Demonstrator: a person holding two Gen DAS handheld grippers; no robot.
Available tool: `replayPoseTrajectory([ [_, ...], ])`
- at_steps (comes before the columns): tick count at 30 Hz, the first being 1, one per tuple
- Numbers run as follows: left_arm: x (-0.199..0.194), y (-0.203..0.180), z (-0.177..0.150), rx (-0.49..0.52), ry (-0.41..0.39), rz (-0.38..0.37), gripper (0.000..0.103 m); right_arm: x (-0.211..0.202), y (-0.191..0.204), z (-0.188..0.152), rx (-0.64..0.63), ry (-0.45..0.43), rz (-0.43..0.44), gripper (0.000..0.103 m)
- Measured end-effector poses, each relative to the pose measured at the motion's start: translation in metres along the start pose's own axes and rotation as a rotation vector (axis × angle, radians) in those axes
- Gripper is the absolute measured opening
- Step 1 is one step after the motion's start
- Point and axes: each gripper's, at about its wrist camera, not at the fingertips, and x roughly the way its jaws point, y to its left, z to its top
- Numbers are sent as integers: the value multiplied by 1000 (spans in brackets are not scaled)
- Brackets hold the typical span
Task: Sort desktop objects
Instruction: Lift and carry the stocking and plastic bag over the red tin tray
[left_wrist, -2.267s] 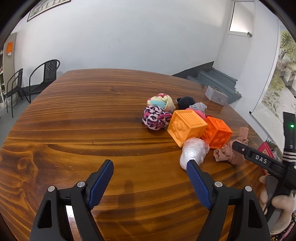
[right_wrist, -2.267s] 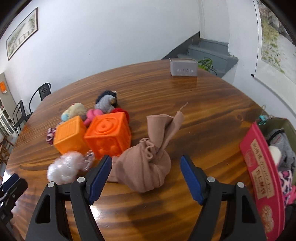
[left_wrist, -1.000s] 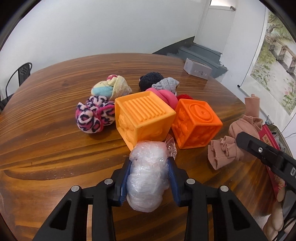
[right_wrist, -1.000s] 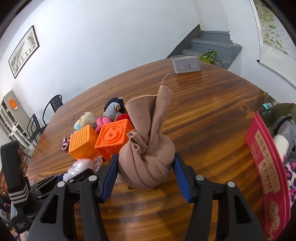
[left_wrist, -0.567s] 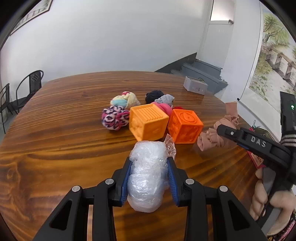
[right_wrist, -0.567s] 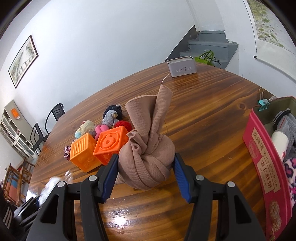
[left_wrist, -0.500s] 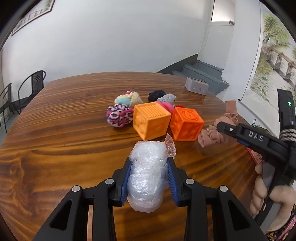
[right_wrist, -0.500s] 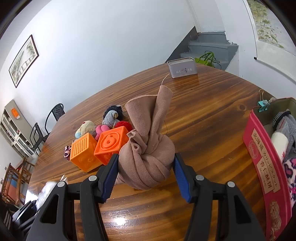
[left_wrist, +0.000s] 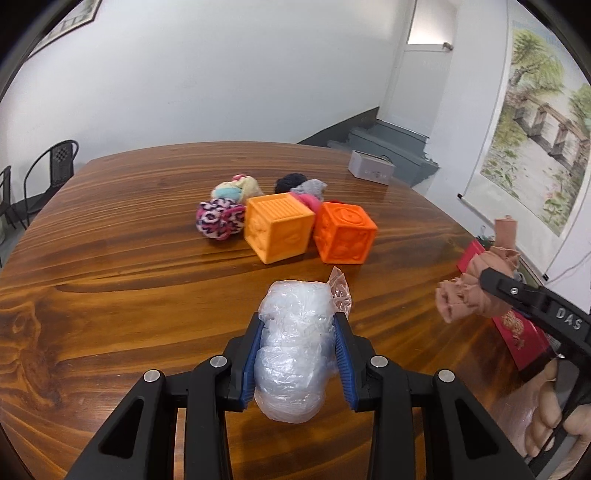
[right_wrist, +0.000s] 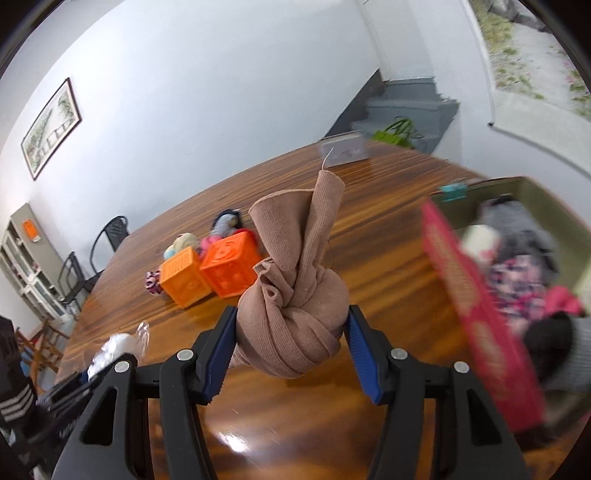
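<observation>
since half a second ago my right gripper (right_wrist: 291, 343) has swung toward the red box (right_wrist: 476, 306) at about 3 o'clock, which now fills that side of the right wrist view, blurred by the motion; my left gripper (left_wrist: 297, 354) has barely shifted, with the blocks a little farther off.

both grippers are carrying something. the right one is clamped narrow around the body of the tan knotted sock (right_wrist: 295, 314), whose knot and loose tail stand up toward 12 o'clock above the pads. i judge it soft and light, so it squashes rather than slips; the fat wound part below the knot is the place to hold.

the left one is closed on the clear plastic bag ball (left_wrist: 291, 354), pads pressing its sides, a loose flap sticking out at 1 o'clock. it looks very light, crinkly and slick, so i judge a grip across its widest part is safest.

on the table (left_wrist: 110, 258), the light orange block (left_wrist: 277, 232) and dark orange block (left_wrist: 343, 232) sit at 12 o'clock from the left gripper, touching, with the leopard sock ball (left_wrist: 219, 223) just beside them at 11 o'clock.
</observation>
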Motion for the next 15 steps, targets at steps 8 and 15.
replayPoseTrajectory([
  [8,2,-40,6,61,-1,-57,38,-43,-72,33,18,-36,-169,62],
  [15,8,-78,12,111,2,-91,38,-68,-130,66,-16,-50,-343,62],
])
